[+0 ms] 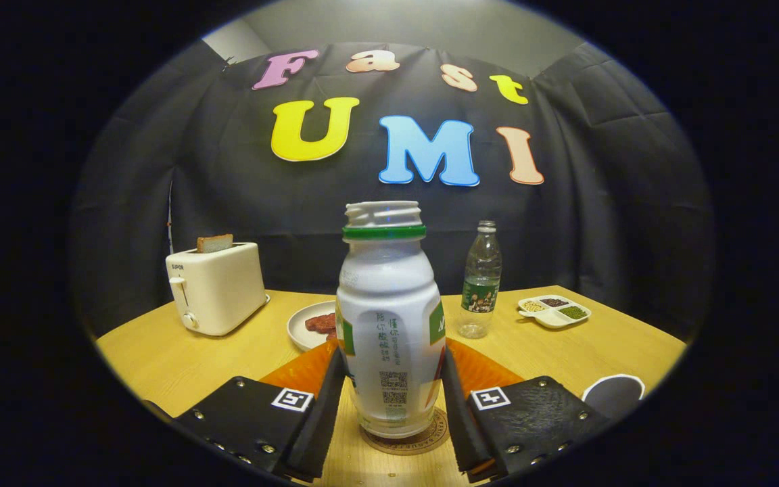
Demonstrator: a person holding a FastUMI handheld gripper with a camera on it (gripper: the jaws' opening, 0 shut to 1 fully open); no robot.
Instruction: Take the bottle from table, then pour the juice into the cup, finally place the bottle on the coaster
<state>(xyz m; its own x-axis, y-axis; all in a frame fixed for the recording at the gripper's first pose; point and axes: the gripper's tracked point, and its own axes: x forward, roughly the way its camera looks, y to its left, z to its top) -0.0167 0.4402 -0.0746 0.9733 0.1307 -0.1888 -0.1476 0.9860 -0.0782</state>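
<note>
The bottle [389,318] stands upright on the coaster [408,441], cap off, directly between the gripper [393,406] fingers at 12 o'clock. The fingers flank the lower body of the bottle on both sides; whether they press on it or have a hair of clearance cannot be told from this view. Judged a light, thin-walled plastic container with a smooth printed sleeve: likely slippery and prone to denting, best held at the waist below the shoulder, where the fingers now sit. The open neck makes tipping a spill risk. The cup [614,394] lies at 4 o'clock, near the counter [180,358] edge. Beyond the bottle: a plate [308,328] at 11 o'clock, a toaster [217,287] at 10 o'clock, a clear water bottle [481,284] at 1 o'clock, a divided tray [555,311] at 2 o'clock. Open room lies straight back toward the operator and upward.
</note>
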